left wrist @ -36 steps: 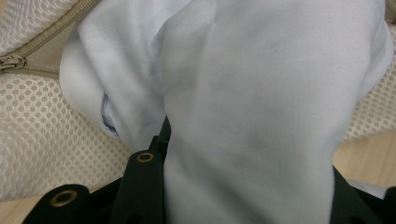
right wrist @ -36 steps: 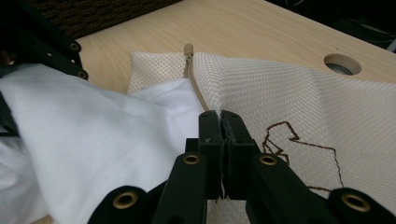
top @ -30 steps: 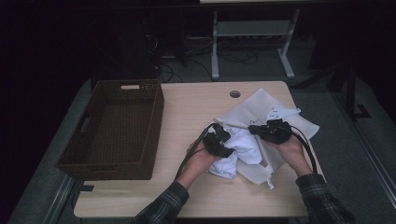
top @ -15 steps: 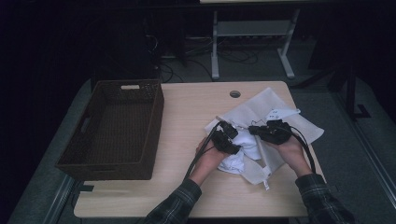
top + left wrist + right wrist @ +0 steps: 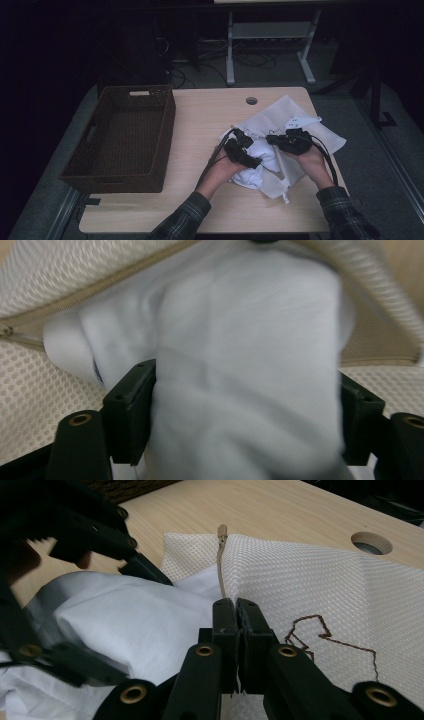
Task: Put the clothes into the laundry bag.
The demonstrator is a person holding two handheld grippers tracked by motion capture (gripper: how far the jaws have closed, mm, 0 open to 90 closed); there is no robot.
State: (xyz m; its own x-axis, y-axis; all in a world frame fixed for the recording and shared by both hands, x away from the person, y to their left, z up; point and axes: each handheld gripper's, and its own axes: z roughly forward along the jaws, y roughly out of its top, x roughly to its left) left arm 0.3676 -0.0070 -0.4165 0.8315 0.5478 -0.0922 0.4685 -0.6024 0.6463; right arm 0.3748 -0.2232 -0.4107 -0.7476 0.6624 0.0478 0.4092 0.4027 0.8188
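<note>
A cream mesh bag (image 5: 295, 115) with a zip lies on the right half of the table. A bundled white cloth (image 5: 260, 150) sits at its open mouth. My left gripper (image 5: 252, 160) points into that mouth, and the white cloth (image 5: 240, 340) fills the space between its jaws, which have just been opening and now stand wide. The bag's mesh (image 5: 30, 390) and zip (image 5: 100, 285) show around it. My right gripper (image 5: 235, 610) is shut on the bag's edge beside the zip (image 5: 220, 565), holding the mesh bag (image 5: 310, 575) up over the white cloth (image 5: 125, 620).
A dark woven basket (image 5: 125, 140) stands empty on the left of the wooden table (image 5: 210, 115). A round cable hole (image 5: 252, 100) lies near the far edge. Beyond the table are desk legs and cables on a dark floor.
My left gripper has pushed the white cloth to the right, toward the right gripper and into the bag's mouth. The right gripper has stayed put on the bag's edge.
</note>
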